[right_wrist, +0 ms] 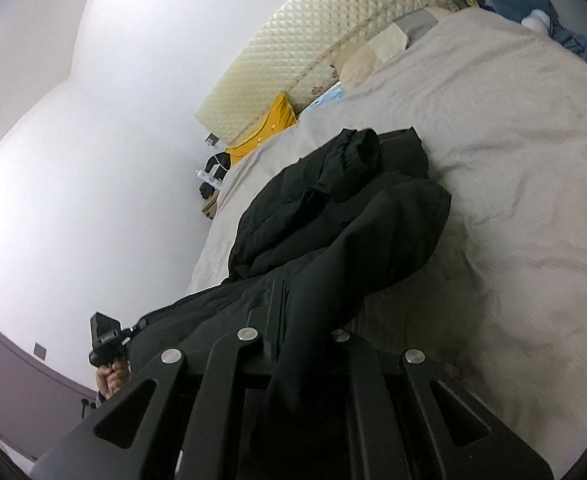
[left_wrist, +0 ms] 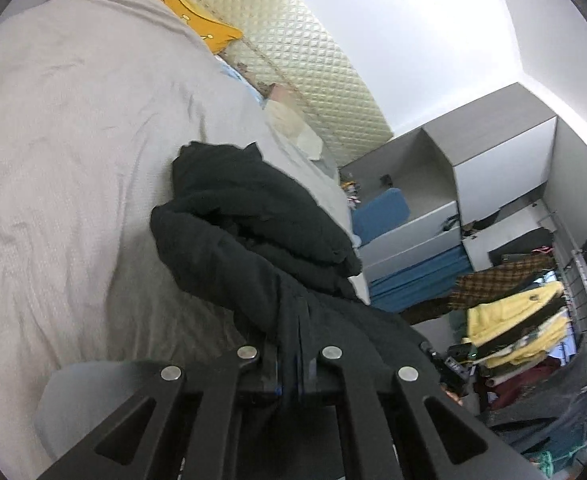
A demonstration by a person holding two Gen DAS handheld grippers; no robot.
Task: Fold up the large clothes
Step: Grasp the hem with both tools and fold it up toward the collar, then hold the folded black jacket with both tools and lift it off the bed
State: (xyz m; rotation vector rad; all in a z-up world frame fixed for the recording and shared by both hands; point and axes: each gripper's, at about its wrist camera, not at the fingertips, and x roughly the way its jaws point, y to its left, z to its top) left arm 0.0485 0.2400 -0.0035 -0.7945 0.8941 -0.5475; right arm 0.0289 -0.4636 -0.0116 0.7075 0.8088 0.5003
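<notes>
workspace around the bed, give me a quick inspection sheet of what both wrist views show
surface: bed with wrinkled beige cover.
job's things: black garment bunched on the cover, its near edge lifted.
clutter: yellow cushion and pillows by the quilted headboard.
grippers: left gripper shut on the garment; right gripper shut on it too.
cables: nothing seen.
surroundings: grey wardrobe, hanging clothes, white wall.

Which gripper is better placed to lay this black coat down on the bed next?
Neither clearly: left gripper and right gripper both have jaws shut on the black coat, lifted over the grey bedspread. They'd likely lower it together.
</notes>
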